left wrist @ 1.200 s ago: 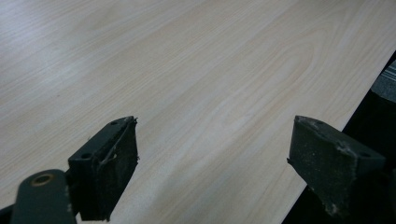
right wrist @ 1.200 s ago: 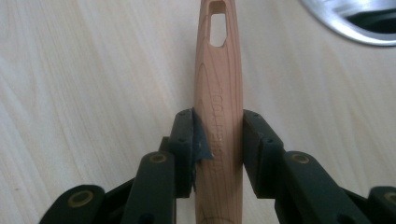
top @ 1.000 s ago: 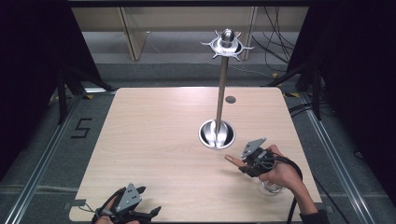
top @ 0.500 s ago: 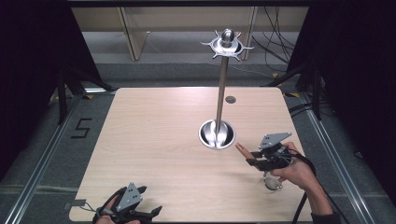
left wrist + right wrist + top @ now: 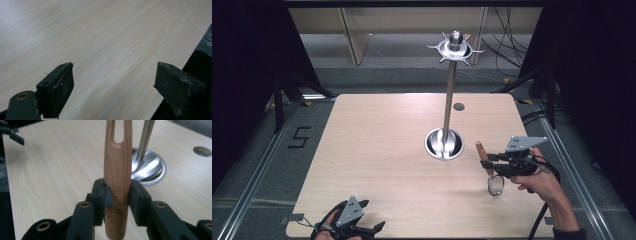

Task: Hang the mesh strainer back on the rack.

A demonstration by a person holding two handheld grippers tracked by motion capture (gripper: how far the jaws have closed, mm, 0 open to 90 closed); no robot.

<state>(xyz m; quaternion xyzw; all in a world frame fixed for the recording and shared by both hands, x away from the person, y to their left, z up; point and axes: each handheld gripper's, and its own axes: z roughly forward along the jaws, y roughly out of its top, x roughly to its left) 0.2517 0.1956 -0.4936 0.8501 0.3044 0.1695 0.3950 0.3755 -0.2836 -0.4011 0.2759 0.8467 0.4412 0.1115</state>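
My right gripper is shut on the wooden handle of a kitchen tool, right of the stand's base. The handle stands nearly upright between the jaws, slotted end up, with "KITCHEN TOOL" printed along it. The tool's round metal end hangs below the gripper, just over the table. A metal stand rises mid-table: a dish-shaped base, a thin pole and a crown of hooks. My left gripper rests at the table's near left edge. Its jaws stand wide open over bare wood.
The light wooden table has a small round hole behind the stand. The stand's base lies just beyond the held handle. Dark curtains and floor rails flank the table, and cables lie at the far right.
My right gripper has shifted right and turned, bringing the tool's wooden handle upright with the metal end hanging below. The left gripper has stayed put.
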